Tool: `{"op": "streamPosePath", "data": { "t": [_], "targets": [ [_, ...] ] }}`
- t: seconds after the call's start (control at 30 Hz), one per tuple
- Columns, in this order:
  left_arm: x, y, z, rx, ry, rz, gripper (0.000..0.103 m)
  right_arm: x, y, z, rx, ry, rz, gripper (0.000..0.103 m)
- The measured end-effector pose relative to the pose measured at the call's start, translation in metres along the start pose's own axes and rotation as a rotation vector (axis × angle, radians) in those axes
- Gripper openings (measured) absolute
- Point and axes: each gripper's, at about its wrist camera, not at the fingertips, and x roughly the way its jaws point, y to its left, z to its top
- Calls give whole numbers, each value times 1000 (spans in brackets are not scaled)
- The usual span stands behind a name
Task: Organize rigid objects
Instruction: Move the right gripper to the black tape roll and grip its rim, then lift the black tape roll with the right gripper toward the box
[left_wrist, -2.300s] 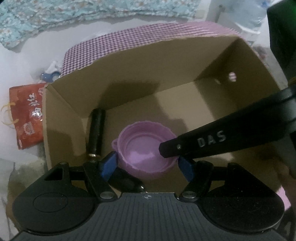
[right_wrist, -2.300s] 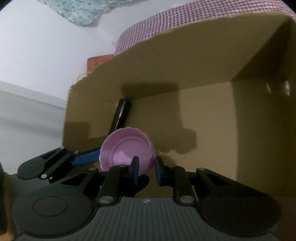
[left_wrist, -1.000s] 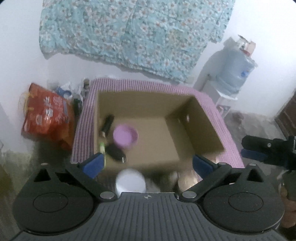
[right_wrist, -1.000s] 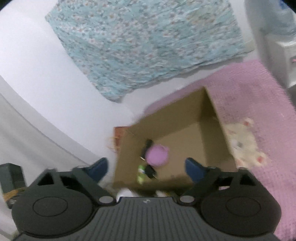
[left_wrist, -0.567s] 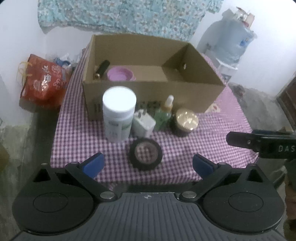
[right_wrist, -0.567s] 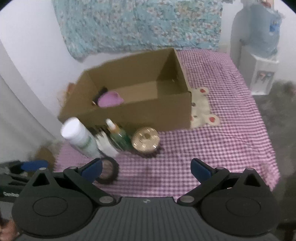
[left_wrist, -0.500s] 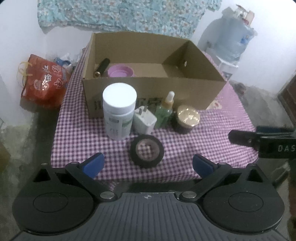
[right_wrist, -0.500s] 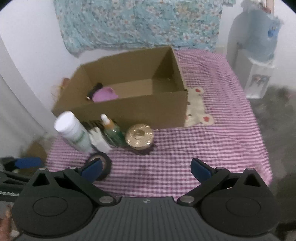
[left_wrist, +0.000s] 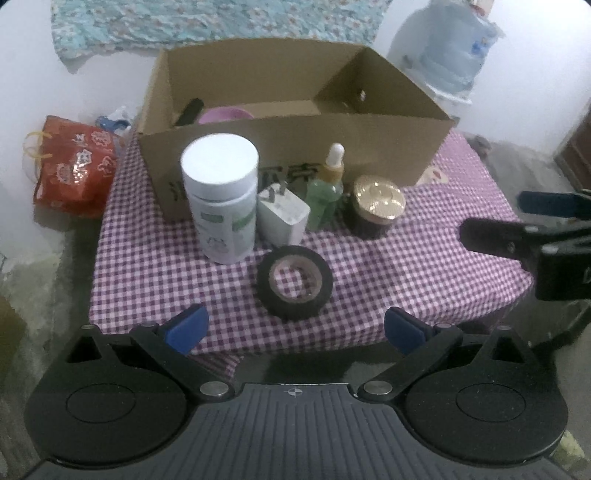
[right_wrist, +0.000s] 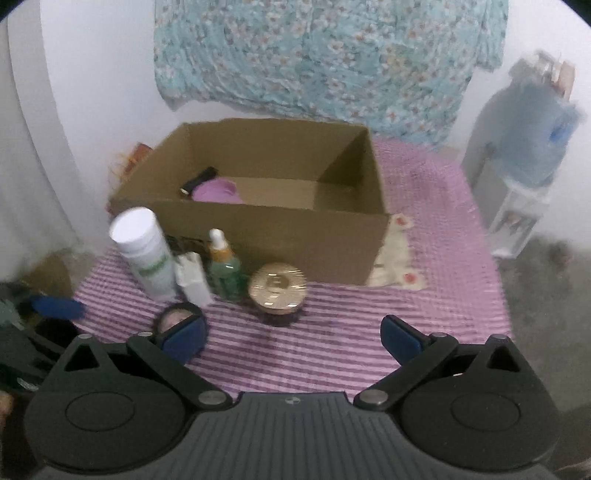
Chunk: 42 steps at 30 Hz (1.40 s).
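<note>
Both grippers have pulled back out of the cardboard box (left_wrist: 295, 140) since the purple bowl (left_wrist: 225, 115) went in; it now lies at the box's left end beside a black tube (left_wrist: 189, 110). My left gripper (left_wrist: 293, 328) and right gripper (right_wrist: 293, 332) both hang empty with fingers spread wide, short of the worktop (left_wrist: 424, 266). I judge I'm between items, choosing the next pick. In front of the box wait a white bottle (left_wrist: 221, 195), a white plug (left_wrist: 282, 218), a green dropper bottle (left_wrist: 327, 192), a gold-lidded jar (left_wrist: 376, 206) and, nearest me, a black tape roll (left_wrist: 294, 282). Next I'd lower the left gripper over the tape roll.
</note>
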Motion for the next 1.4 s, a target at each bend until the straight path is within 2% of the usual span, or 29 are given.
{"op": "streamPosePath", "data": {
  "t": [0.2,0.3,0.4,0.47,0.5,0.57,0.63,0.7,0.93,1.13,1.4],
  "targets": [
    [15,-2,0,40,33,0,101,32,-2,-2,105,76,151,103],
    [23,-1,3,48,44,-9,96,47,0,-3,145,110,223,97],
    [32,-1,6,54,62,-24,89,63,1,-2,177,150,264,85],
    [38,-2,9,64,74,-26,82,74,2,-3,198,178,291,72],
    [40,-2,10,66,79,-28,79,80,2,-2,204,194,301,71],
    [46,-1,12,66,90,-33,75,89,4,-2,206,217,321,62],
    [52,-1,14,65,102,-36,72,98,5,-2,206,240,346,61],
    [57,0,16,64,116,-43,65,106,6,-2,207,257,366,55],
    [67,-4,18,88,129,-33,64,128,4,-5,241,322,425,33],
    [75,-16,24,93,133,-67,64,129,0,-9,254,327,425,33],
    [85,-54,22,168,142,-154,64,110,-44,-20,306,317,353,33]
  ]
}}
